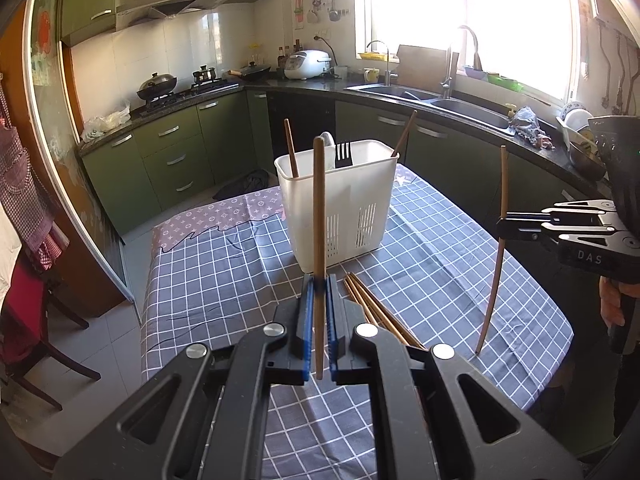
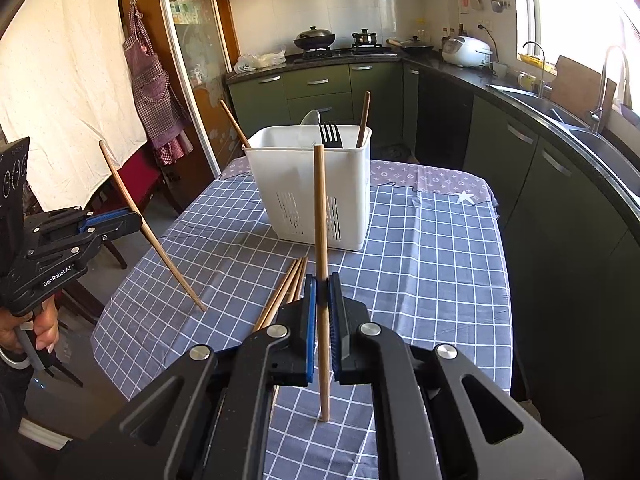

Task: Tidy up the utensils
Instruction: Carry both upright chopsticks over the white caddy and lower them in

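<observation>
Wooden chopstick (image 1: 319, 216) pinched upright in left tool (image 1: 319, 280); right tool (image 2: 322, 280) pinches another (image 2: 321, 216).

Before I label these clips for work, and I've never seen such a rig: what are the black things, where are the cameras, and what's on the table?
A person holds hand-operated tongs, one per hand, each with a camera looking along its fingers. One picture is from the left tongs, the other from the right tongs. Each is shut on one chopstick: the left one, the right one. On the checked cloth stand a white caddy holding a fork and chopsticks, with loose chopsticks lying nearby.
</observation>
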`<move>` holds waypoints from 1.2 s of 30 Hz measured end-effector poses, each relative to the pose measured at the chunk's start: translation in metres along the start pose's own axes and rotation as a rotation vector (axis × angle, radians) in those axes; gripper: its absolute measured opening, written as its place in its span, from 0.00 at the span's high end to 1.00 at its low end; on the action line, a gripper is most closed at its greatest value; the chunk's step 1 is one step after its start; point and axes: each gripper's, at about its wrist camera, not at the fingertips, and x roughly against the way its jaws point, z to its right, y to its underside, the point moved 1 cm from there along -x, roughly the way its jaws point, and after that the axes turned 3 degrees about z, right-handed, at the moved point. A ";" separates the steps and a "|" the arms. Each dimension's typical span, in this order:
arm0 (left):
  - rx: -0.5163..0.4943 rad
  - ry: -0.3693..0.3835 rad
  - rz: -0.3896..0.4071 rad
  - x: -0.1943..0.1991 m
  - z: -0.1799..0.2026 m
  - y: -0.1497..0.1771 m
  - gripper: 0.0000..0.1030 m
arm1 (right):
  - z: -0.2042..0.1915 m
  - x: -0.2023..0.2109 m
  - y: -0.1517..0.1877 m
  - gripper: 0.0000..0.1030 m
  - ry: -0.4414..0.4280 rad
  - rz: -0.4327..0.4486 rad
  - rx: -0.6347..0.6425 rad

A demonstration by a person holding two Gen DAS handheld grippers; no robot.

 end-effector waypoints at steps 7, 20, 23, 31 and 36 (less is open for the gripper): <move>-0.001 0.002 0.004 0.001 0.001 -0.001 0.94 | 0.002 0.000 0.001 0.93 -0.010 0.000 -0.015; -0.014 0.003 0.052 0.020 0.007 -0.022 0.94 | 0.001 0.004 0.003 0.93 -0.010 0.010 -0.013; -0.014 0.011 0.080 0.029 0.008 -0.038 0.94 | 0.001 0.005 0.003 0.93 -0.010 0.012 -0.013; -0.009 0.018 0.229 0.053 0.012 -0.117 0.94 | 0.004 0.009 0.005 0.93 -0.015 0.020 -0.015; 0.008 -0.002 0.335 0.045 0.019 -0.166 0.94 | 0.009 0.013 0.009 0.93 -0.017 0.031 -0.023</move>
